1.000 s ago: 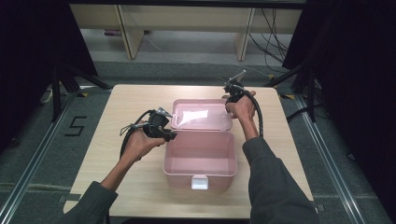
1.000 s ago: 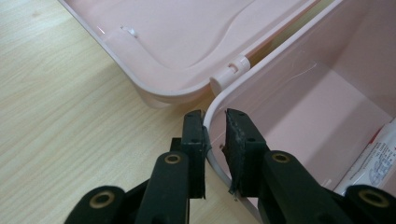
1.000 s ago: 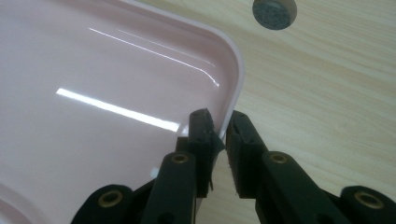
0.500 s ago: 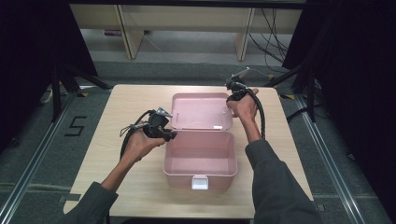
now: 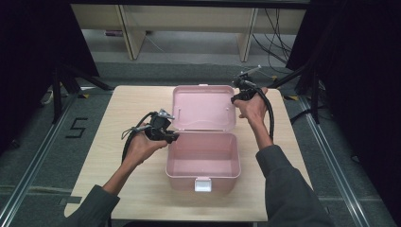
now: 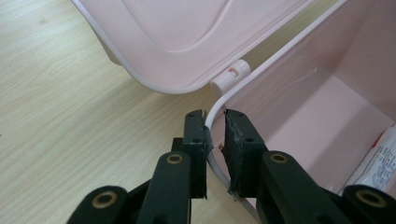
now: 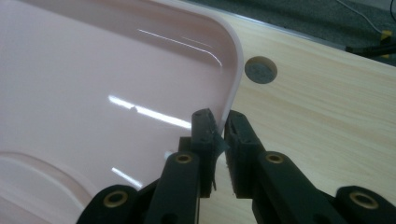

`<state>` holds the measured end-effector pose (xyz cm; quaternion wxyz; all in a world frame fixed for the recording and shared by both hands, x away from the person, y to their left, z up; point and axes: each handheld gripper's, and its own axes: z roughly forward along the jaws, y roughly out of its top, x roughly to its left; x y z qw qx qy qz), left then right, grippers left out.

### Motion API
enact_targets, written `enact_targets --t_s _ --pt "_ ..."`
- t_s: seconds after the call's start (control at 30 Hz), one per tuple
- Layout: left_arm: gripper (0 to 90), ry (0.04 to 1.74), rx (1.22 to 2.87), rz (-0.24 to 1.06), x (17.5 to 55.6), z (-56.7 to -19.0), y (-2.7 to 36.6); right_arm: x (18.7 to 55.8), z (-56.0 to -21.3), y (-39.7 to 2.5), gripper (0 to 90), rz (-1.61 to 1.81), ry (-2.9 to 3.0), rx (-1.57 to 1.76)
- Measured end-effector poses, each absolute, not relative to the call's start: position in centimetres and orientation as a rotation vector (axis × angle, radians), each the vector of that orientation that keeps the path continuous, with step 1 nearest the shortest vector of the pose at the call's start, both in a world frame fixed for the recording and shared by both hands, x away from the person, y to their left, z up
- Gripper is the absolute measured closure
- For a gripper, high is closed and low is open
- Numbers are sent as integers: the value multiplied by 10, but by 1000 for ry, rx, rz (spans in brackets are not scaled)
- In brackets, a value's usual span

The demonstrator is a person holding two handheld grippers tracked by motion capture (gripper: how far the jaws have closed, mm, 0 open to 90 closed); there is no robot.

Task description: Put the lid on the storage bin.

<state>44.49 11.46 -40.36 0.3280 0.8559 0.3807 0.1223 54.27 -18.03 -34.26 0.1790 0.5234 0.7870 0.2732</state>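
A pink box [image 5: 203,163] is seen near the middle of the table [image 5: 118,189], its lid [image 5: 204,108] swung back and standing up behind the open cavity. The left gripper [image 6: 215,122] is closed down on the box's left wall rim, one jaw outside and one inside, just short of the hinge knuckle [image 6: 229,78]; the right gripper [image 7: 219,122] is pinched on the lid's right edge near its rounded upper corner. A slip is judged the main risk: the lid's edge is thin and glossy and is held by the jaw tips alone, so it could be lost and the lid could drop forward onto the box or fall back hard against its hinges. If the lid is pushed further than the hinges allow, the plastic knuckle could be strained, or the whole box could be tipped or dragged, since it is steadied at one rim point only. In the left gripper view a white printed item [image 6: 376,161] is cut off at the frame's edge in the bottom of the box and cannot be identified. The lid's far hinge and the exact lean of the lid cannot be made out, and the front latch [image 5: 203,184] is too small to be read in the high view.
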Motion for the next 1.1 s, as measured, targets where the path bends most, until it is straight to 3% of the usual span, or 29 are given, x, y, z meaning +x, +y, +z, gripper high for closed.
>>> enact_targets --t_s 1.1 --pt "784 1035 2190 368 440 -406 113 489 -313 -191 855 990 2146 1318"
